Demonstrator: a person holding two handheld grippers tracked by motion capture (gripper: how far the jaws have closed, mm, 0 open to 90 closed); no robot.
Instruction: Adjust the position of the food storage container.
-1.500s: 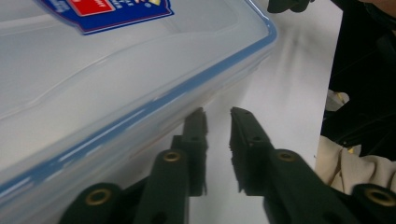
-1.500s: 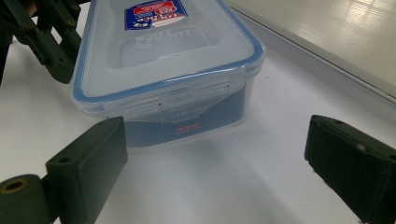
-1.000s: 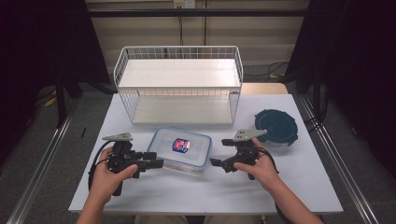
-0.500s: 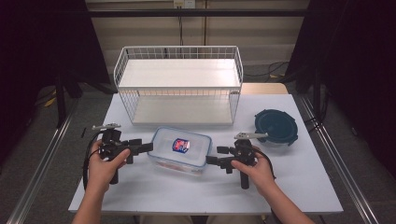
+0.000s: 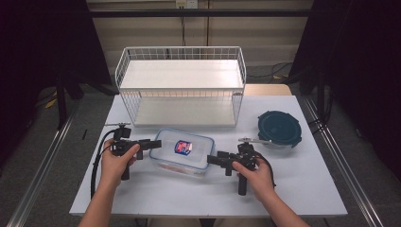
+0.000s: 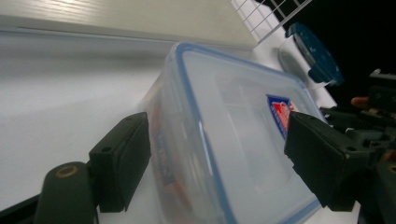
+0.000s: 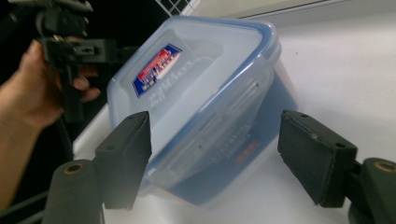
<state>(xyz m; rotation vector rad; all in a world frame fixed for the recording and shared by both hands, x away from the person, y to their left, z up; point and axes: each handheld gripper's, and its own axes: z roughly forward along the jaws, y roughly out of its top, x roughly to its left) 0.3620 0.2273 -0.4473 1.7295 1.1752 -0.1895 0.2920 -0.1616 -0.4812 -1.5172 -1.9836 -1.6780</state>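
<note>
A clear plastic box [image 5: 182, 152] with a blue-rimmed lid and a red and blue sticker lies on the white table [image 5: 142, 194]. My left gripper [image 5: 157, 143] is level at the box's left end. In the left gripper view the box [image 6: 233, 140] sits between the left gripper's [image 6: 212, 126] spread pads, which have just been opening. My right gripper [image 5: 210, 160] points at the box's right end. In the right gripper view the box [image 7: 205, 93] lies between the right gripper's [image 7: 215, 121] jaws. They have just been closing, with a gap left at the right pad.
A white wire rack [image 5: 182, 85] with two shelves stands behind the box. A dark teal round lid [image 5: 279, 128] lies at the right. The person's forearms come in from the table's front edge.
My left gripper has moved away from the front edge and right, up to the box's left end. The right gripper has stayed at the box's right end while its jaws narrowed.
</note>
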